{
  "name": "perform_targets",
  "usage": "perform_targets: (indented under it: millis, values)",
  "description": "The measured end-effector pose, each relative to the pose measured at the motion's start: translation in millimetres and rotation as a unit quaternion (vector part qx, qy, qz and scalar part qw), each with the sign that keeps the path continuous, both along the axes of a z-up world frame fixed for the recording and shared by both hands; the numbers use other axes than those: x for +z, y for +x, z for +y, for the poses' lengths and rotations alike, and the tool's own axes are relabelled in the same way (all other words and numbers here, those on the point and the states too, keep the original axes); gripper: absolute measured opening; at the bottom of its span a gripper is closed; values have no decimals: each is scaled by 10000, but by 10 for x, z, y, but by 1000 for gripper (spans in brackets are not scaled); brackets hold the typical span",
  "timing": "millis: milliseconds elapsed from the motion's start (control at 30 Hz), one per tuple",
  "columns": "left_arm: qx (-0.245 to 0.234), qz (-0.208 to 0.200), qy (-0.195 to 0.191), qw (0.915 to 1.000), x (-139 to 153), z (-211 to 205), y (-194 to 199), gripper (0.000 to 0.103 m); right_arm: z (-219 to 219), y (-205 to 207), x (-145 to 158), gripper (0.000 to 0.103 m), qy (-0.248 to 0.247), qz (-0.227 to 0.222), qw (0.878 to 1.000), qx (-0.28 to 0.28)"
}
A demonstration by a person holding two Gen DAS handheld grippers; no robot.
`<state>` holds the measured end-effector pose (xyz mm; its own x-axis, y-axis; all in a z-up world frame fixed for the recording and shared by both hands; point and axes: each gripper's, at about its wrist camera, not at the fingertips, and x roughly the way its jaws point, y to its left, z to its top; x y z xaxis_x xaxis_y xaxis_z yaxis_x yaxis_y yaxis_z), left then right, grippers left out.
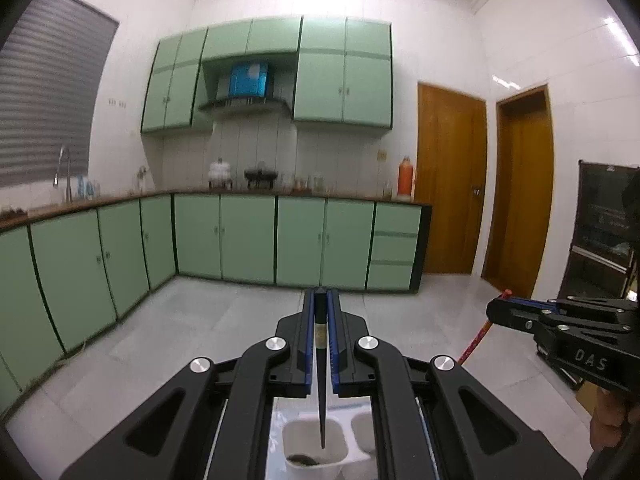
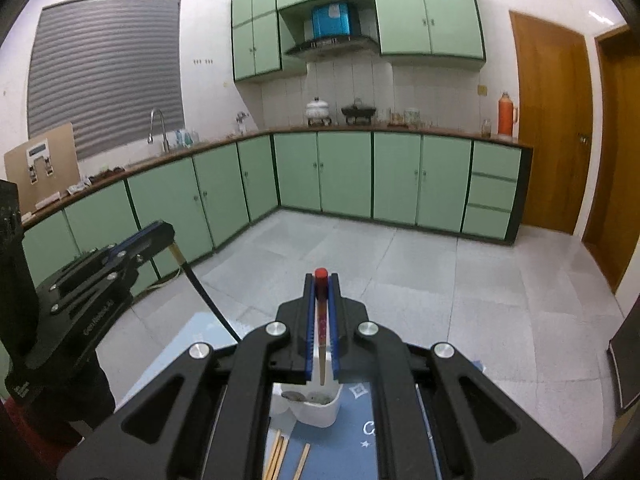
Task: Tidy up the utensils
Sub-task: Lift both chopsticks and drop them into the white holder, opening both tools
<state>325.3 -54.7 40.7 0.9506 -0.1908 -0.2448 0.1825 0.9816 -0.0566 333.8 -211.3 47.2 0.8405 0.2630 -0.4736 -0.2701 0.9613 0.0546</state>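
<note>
- The left gripper (image 1: 321, 300) was closed on a thin black chopstick (image 1: 321, 392). The stick hung point-down, with its tip just above the left compartment of a white plastic utensil holder (image 1: 316, 446).
- This holder stood on the bench (image 2: 352, 452), which had a blue cover with white stars. Some dark thing lay at the bottom of the compartment; I could not tell what.
- The right gripper (image 2: 321, 286) was closed on a chopstick with a red top and a wooden lower part (image 2: 321, 332), its tip over the same holder.
- A few plain wooden sticks (image 2: 280, 456) lay loose on the bench, near the holder.
- Risk, in my judgement: both sticks were held only near the top, so they could swing and hit the rim. If the two tips came down together, they could also cross, or tip over the light holder.
</note>
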Motion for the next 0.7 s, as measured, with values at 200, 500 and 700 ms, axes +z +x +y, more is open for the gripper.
perform_targets:
  millis: [200, 500, 700]
  values:
    - [-44, 596, 51, 9982, -359, 39, 192, 9, 79, 159, -349, 7, 44, 469, 9988, 146]
    - [17, 651, 78, 9978, -368, 142, -94, 41, -17, -178, -358, 35, 194, 260, 9995, -63]
    - [32, 694, 7, 9976, -424, 249, -524, 59, -211, -745, -441, 68, 290, -84, 9989, -354]
